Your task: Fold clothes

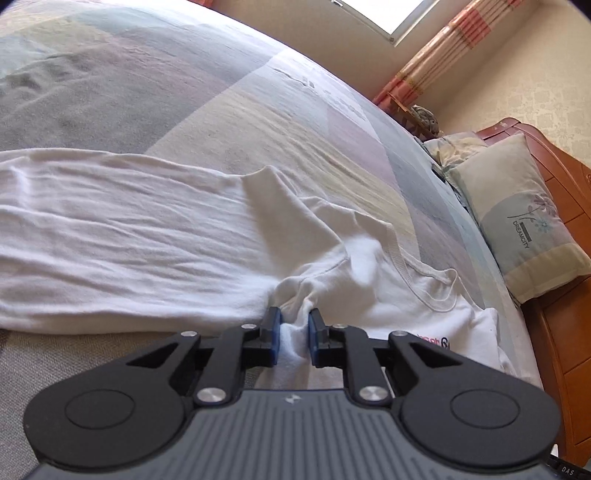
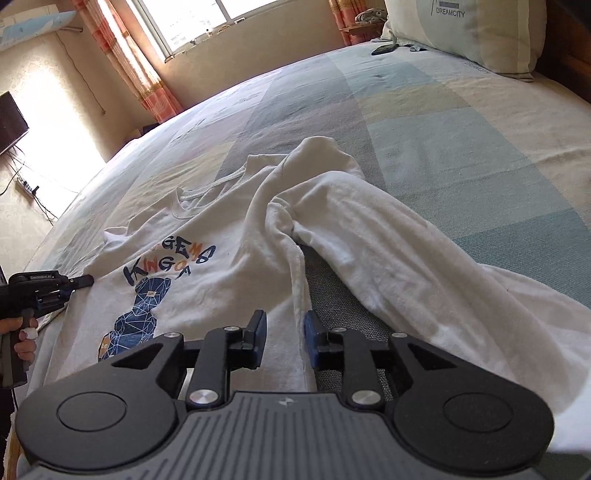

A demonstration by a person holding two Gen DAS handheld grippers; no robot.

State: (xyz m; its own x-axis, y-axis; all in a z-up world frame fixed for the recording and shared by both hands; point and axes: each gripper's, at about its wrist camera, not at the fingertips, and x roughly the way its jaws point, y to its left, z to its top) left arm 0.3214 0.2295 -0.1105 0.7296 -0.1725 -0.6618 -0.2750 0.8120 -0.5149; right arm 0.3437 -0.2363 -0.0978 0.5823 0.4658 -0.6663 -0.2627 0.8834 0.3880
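A white long-sleeved shirt (image 1: 147,229) lies spread and rumpled on the bed. In the right wrist view its printed front (image 2: 155,280) faces up, and one long sleeve (image 2: 406,258) trails off to the right. My left gripper (image 1: 294,321) is shut on a bunched bit of the shirt near the collar (image 1: 424,277). It also shows as the left gripper (image 2: 86,281) at the shirt's far left edge, held by a hand. My right gripper (image 2: 284,328) is open low over the shirt. A folded side edge of the cloth runs between its fingers.
The bed's pastel patchwork cover (image 1: 258,110) stretches wide beyond the shirt. A pillow (image 1: 517,214) leans on the wooden headboard (image 1: 554,332). A small dark object (image 2: 384,48) lies near the pillow (image 2: 472,33). A window with curtains (image 2: 122,59) and a wall screen (image 2: 11,122) stand past the bed.
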